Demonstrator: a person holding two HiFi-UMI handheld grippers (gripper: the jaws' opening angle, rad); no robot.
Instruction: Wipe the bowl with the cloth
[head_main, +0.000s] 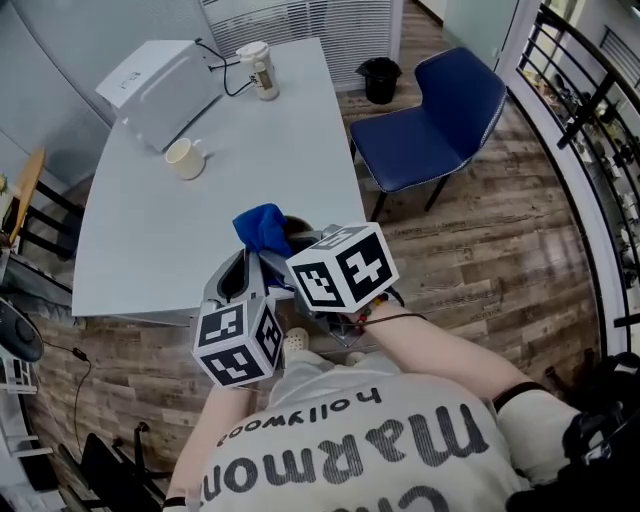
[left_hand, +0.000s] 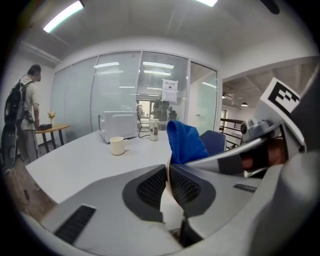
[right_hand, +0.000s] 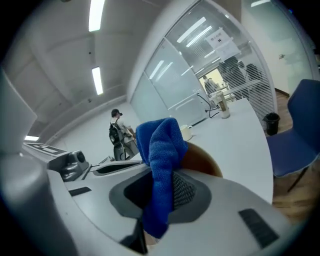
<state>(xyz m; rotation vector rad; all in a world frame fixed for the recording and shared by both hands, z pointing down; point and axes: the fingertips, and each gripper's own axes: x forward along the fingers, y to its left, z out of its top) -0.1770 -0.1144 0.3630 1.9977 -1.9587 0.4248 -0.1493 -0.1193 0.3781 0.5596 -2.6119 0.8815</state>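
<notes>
Close to the front edge of the pale grey table (head_main: 150, 250) I hold both grippers together. My left gripper (left_hand: 168, 170) is shut on the thin cream rim of the bowl (left_hand: 172, 212); the bowl's brown inside (right_hand: 202, 159) shows behind the right jaws. My right gripper (right_hand: 162, 187) is shut on a blue cloth (right_hand: 160, 145), which sticks up above the jaws and hangs down between them. In the head view the cloth (head_main: 262, 228) bunches over the bowl (head_main: 299, 233), with the left gripper (head_main: 258, 268) and right gripper (head_main: 290, 250) meeting there. Most of the bowl is hidden.
Farther back on the table stand a cream mug (head_main: 185, 158), a white appliance (head_main: 160, 92) with a cable, and a paper cup (head_main: 260, 70). A blue chair (head_main: 430, 120) and a black bin (head_main: 380, 80) are to the right, and a black railing (head_main: 590, 110) beyond. A person with a backpack (left_hand: 22, 117) stands far off.
</notes>
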